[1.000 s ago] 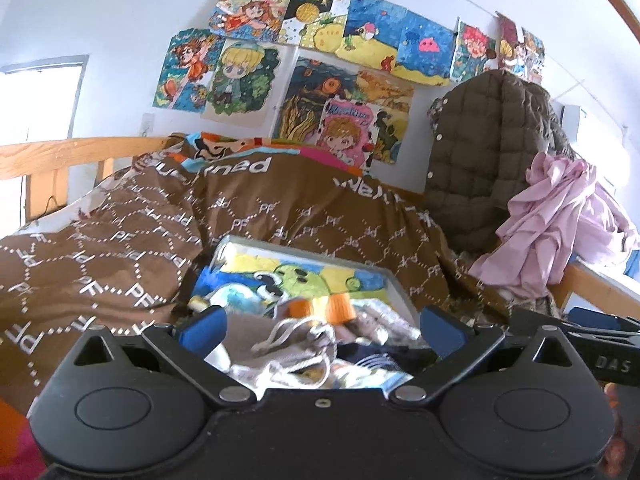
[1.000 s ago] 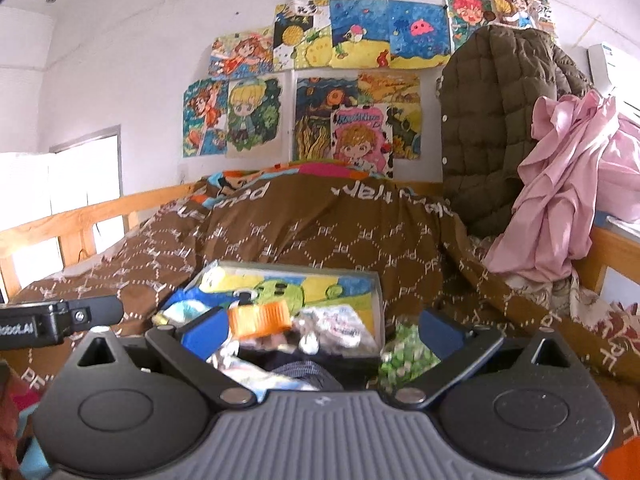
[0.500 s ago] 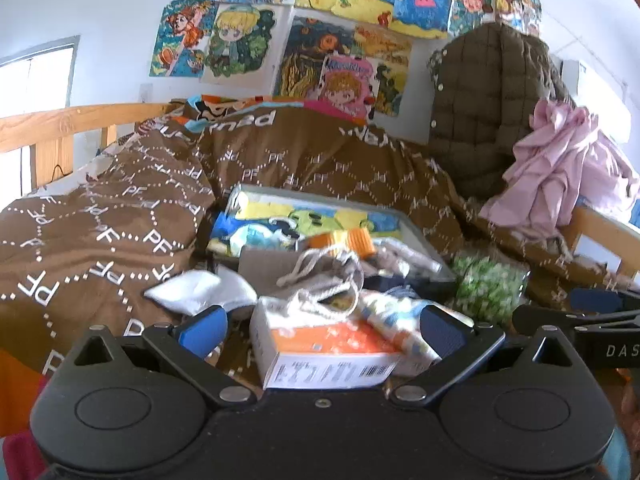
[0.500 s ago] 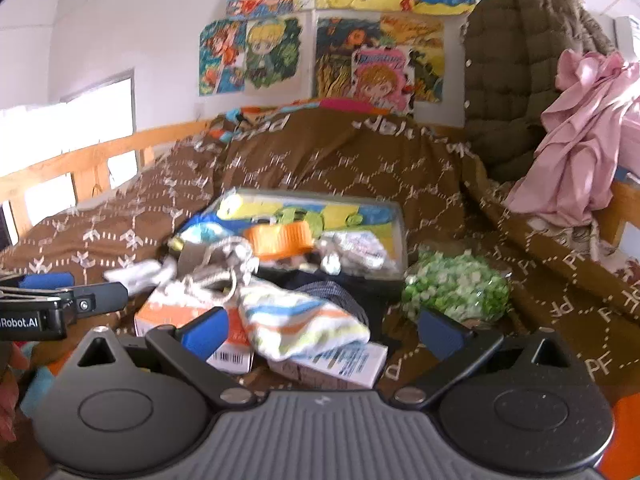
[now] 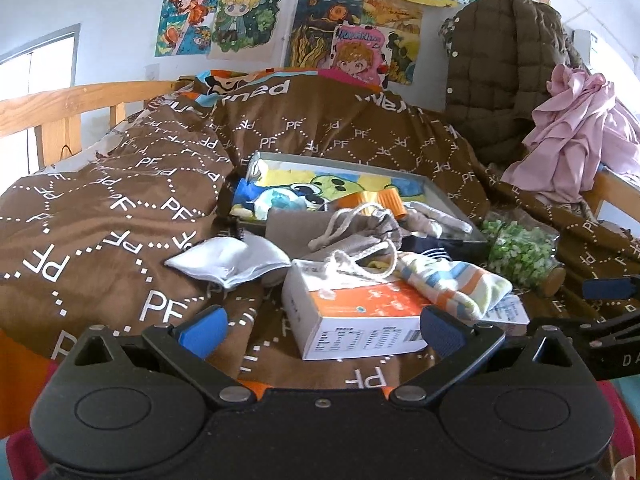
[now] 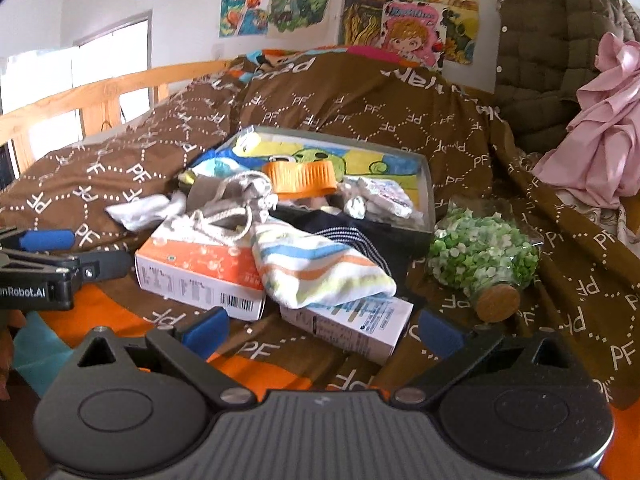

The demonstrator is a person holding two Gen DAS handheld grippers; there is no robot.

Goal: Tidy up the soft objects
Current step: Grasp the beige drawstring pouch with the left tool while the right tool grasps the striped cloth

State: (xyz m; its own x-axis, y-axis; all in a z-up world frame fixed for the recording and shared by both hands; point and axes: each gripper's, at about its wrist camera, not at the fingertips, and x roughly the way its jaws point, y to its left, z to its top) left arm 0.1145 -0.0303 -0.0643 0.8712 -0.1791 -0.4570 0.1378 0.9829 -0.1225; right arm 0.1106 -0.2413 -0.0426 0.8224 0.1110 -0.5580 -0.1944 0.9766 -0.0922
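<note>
Both tools gape wide and hold nothing: the left tool [image 5: 320,326] hovers before the orange-and-white box [image 5: 352,316], the right tool [image 6: 320,330] before the striped sock [image 6: 316,268] draped over two boxes, all on the brown quilted bed [image 6: 120,168] under wall posters [image 6: 400,20]

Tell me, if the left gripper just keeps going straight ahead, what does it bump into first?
Probably the orange and white box: it lies right between the open fingers of the left gripper, nearest of all. The striped sock drapes over its right end. Depth is hard to judge.
</note>
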